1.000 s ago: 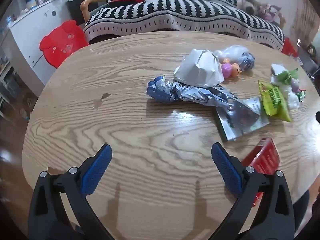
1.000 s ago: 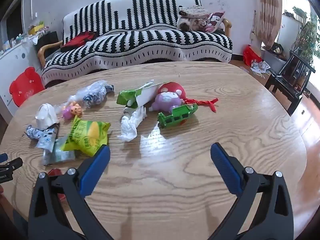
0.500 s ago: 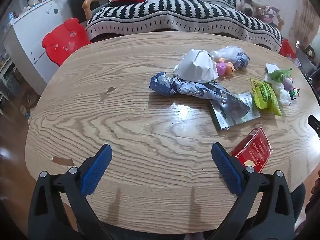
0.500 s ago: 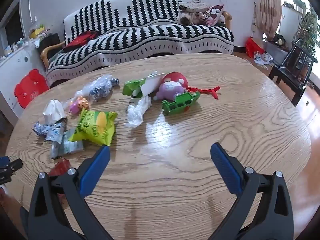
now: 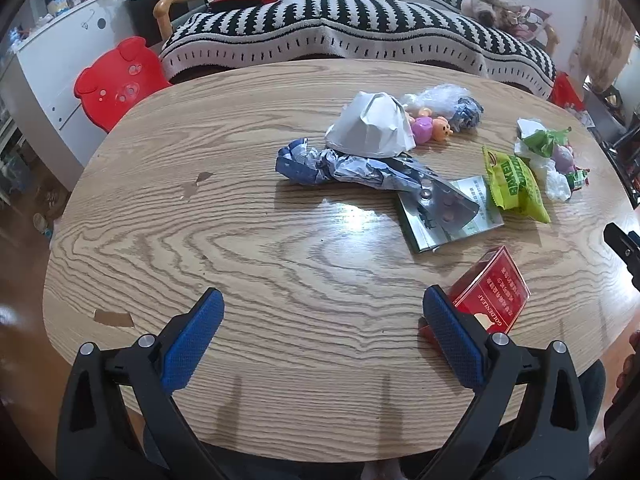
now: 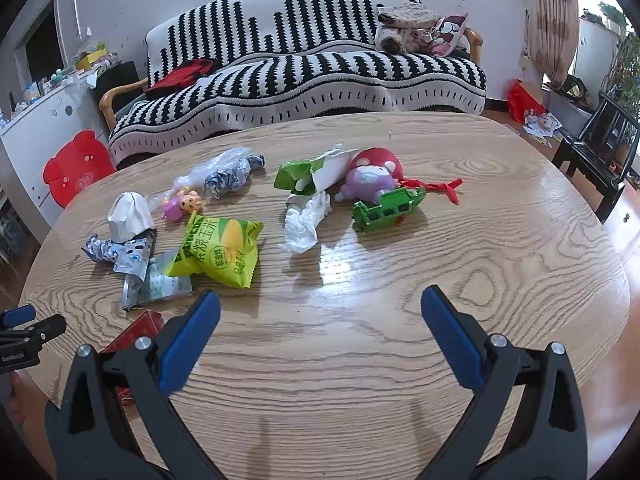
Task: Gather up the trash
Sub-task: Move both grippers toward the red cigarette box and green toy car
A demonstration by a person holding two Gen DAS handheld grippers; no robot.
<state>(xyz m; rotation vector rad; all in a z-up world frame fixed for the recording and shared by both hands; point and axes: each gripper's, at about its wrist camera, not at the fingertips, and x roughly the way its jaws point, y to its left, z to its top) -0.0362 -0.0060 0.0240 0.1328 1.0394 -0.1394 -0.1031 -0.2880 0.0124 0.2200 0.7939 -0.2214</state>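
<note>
Left gripper [image 5: 323, 314] wide, empty, above near tabletop [image 5: 248, 240]; right gripper [image 6: 320, 312] wide, empty; trash mid-tabletop: yellow-green snack bag [image 6: 220, 250], white tissue [image 6: 306, 222]; red box [image 5: 490, 294] beside left gripper's right finger.

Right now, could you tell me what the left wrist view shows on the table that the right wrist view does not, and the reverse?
Only the left wrist view: the blister pack and the red box's printed face. Only the right wrist view: the green toy and red mushroom toy. Both: the yellow-green snack bag, white paper, table.
</note>
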